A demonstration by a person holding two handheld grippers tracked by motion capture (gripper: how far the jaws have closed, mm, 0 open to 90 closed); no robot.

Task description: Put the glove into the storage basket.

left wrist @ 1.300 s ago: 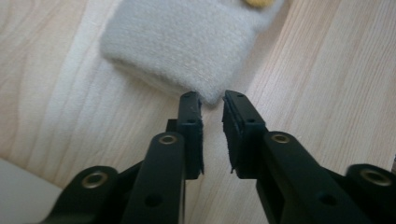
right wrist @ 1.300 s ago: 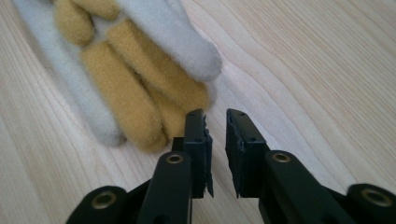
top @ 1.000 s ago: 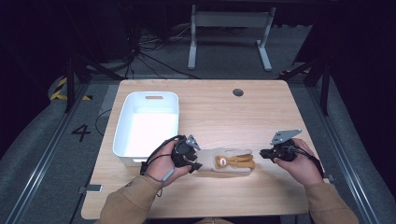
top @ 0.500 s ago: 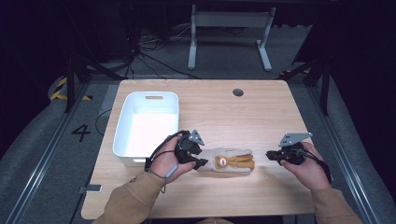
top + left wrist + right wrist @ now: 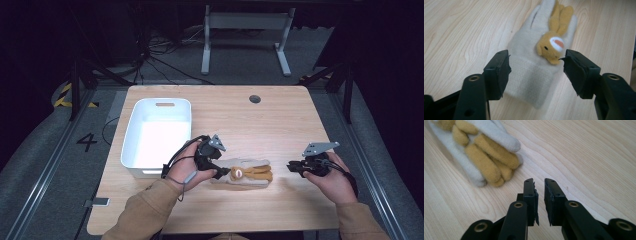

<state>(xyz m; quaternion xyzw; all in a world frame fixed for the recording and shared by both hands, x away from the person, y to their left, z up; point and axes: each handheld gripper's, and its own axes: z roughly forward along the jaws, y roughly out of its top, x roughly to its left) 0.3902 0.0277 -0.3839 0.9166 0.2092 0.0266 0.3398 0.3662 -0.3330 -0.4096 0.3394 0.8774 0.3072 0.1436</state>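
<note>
A cream fleece glove [image 5: 250, 180] with a tan plush rabbit [image 5: 550, 47] sewn on it lies flat on the wooden table [image 5: 260, 125]. My left gripper [image 5: 224, 172] sits at the glove's cuff end. In the left gripper view its jaws [image 5: 536, 67] stand astride the cuff [image 5: 531, 75] without touching it, and they have just been opening. My right gripper [image 5: 291, 167] rests a short way off the glove's finger end. Its jaws [image 5: 539, 185] have just parted to a narrow gap with nothing between them, and the glove's fingers [image 5: 481, 152] lie ahead to the left.
A white plastic bin [image 5: 129, 145] stands on the table's left side, just behind my left hand. A round cable hole [image 5: 255, 99] is set near the table's far edge. Dark floor, cables and a metal stand lie beyond the table.
My left gripper has edged right toward the glove and its jaws have widened around the cuff. The right gripper has barely moved. The glove lies where it was.
</note>
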